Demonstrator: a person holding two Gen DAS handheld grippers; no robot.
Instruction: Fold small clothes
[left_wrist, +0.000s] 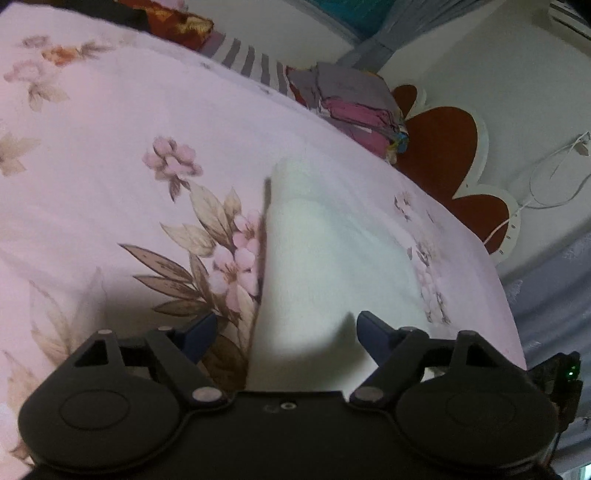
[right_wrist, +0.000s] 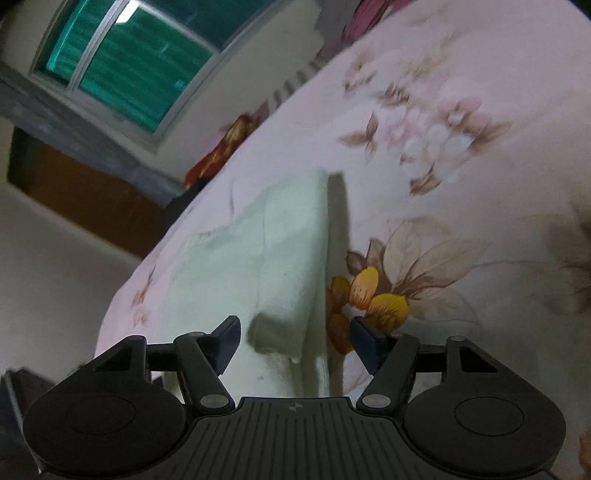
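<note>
A small pale white-green garment (left_wrist: 317, 258) lies on the floral bedsheet (left_wrist: 110, 155), folded into a strip with a straight left edge. My left gripper (left_wrist: 284, 334) is open, its blue fingertips (left_wrist: 201, 332) either side of the garment's near end, holding nothing. In the right wrist view the same garment (right_wrist: 288, 240) shows layered folds and a raised right edge. My right gripper (right_wrist: 295, 332) is open just above the garment's near end, with a rolled corner of cloth between the fingertips (right_wrist: 227, 332) but not pinched.
A folded pile of purple and pink cloth (left_wrist: 354, 107) sits at the bed's far edge, beside a red flower-shaped headboard (left_wrist: 439, 147) and white cables (left_wrist: 546, 177). A green window (right_wrist: 122, 62) and a brown panel (right_wrist: 85, 199) lie beyond the bed.
</note>
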